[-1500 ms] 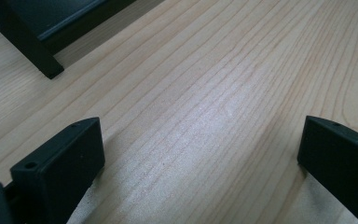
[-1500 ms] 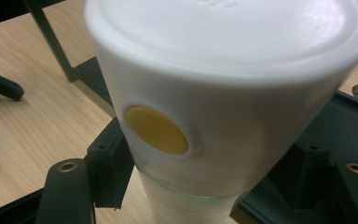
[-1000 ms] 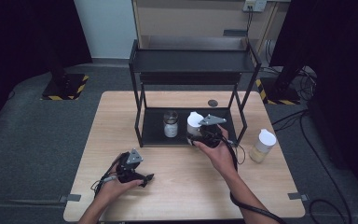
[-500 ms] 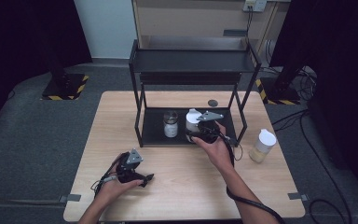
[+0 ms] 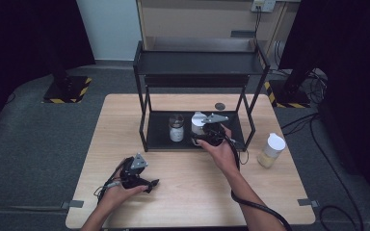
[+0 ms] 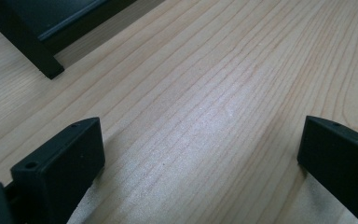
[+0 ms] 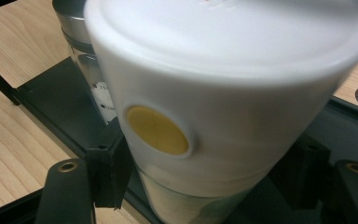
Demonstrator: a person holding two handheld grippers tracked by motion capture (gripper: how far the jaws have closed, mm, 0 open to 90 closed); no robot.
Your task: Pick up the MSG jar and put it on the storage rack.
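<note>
White-lidded jar (image 7: 223, 107): clamped between right gripper (image 5: 207, 137) jaws, over rack's lower shelf (image 5: 161, 137).
Neighbour: glass jar (image 5: 176, 128) just beside; lower upright, clear of it.
Left gripper (image 5: 142, 182): jaws apart, idle.

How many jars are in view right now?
3: a white-lidded jar in the right gripper on the rack's bottom shelf, a glass jar beside it, another on the table.

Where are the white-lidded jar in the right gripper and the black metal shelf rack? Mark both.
white-lidded jar (image 7: 223, 93), right gripper view, on its white lid wall.
right gripper (image 5: 203, 136), high view, between its jaws.
black metal shelf rack (image 5: 200, 62), high view, on its top shelf.
</note>
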